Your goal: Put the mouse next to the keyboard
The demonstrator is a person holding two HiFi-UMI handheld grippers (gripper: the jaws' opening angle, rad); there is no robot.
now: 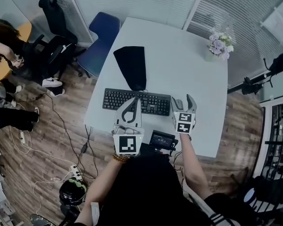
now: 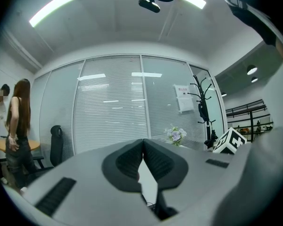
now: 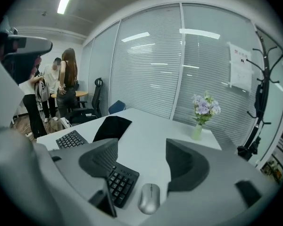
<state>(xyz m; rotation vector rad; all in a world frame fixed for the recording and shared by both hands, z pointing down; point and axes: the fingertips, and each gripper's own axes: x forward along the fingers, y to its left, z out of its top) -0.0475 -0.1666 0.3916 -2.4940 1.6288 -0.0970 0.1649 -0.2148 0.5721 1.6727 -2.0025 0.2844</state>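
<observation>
My right claw (image 3: 144, 164) hangs with its jaws apart and nothing clamped between them. The mouse (image 3: 150, 197) lies flat on the white surface (image 3: 146, 135) just under the gap, towards my end of the jaws, its long axis running along them and touching neither pad. To that claw's left, just beside the mouse, sits the right end of the keyboard (image 3: 119, 181). I judge the mouse is where the task wants it, and the parted jaws fit a release better than a grab, though I cannot rule out the other. My left claw (image 2: 143, 149) has its jaws pressed together on nothing. It hovers left of the right claw, over the keyboard's near edge as the head view shows it, idle I think because one claw is enough for so small a mouse. Ahead of both claws a black cloth (image 1: 132, 65) lies beyond the keyboard, and a vase of flowers (image 1: 220, 44) stands far ahead to the right, well apart from the work
</observation>
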